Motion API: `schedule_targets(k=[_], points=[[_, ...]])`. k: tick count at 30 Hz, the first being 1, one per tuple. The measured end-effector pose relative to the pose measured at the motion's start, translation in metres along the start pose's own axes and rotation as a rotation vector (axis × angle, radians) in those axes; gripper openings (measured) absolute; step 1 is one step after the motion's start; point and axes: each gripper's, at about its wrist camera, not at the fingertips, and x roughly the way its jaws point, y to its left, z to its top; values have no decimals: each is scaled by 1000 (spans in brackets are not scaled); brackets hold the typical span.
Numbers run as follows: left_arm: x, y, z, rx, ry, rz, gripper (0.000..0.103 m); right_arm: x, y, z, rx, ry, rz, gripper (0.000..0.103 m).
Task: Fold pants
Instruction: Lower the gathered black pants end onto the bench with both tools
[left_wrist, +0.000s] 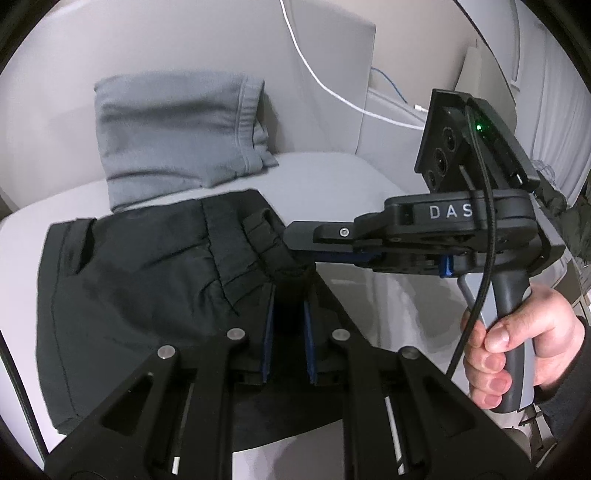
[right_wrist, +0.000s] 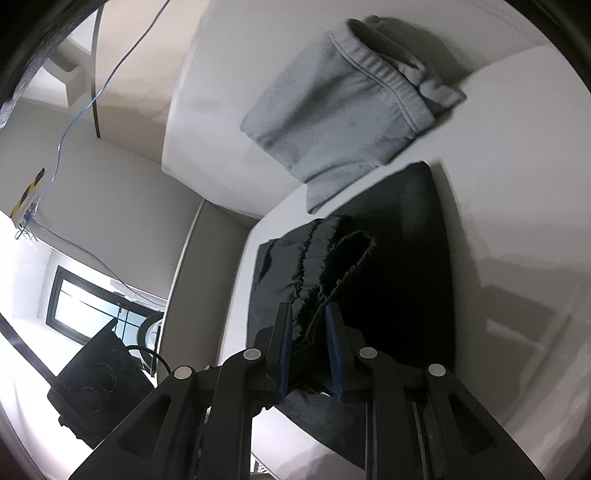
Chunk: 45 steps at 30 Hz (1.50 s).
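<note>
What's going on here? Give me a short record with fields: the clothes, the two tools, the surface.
Garment being folded: black pants, partly folded on the white surface
Other garment: grey folded pants, behind the black ones
Left tool: shut on black fabric
Right tool: shut on the gathered waistband
Person: hand on the right tool's handle

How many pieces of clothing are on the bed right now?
2. The black pants lie near the edge, gripped by both grippers; a folded grey garment leans against the wall behind them. Others could lie out of view.
</note>
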Motion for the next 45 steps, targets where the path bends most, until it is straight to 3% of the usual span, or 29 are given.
schedule_targets(k=[11,23,29,31,32,33,34,36,40,45], points=[[40,-10,-9,21,69,1,11,-2,-31,-7,30,-9,-6,20],[80,6,-21,-64,161,-83,12,9,-61,-25,69,-18,-6,20],[78,15,-19,-100,176,-151,29,11,-71,-27,100,-18,38,21],[60,14,-12,-111,163,-210,45,11,-64,-24,55,-2,11,24],[47,15,-7,-114,138,-241,60,11,-61,-23,34,6,-3,25],[37,15,-3,-118,116,-256,74,12,-55,-21,3,20,-21,29],[21,19,4,-135,73,-281,79,13,-51,-19,-17,31,-30,38],[-6,28,15,-185,10,-304,81,15,-42,-15,-46,50,-39,49],[-69,55,26,-317,-118,-331,81,16,-30,-5,-101,41,-95,55],[-143,90,10,-399,-250,-328,83,25,-26,6,-140,54,-125,61]])
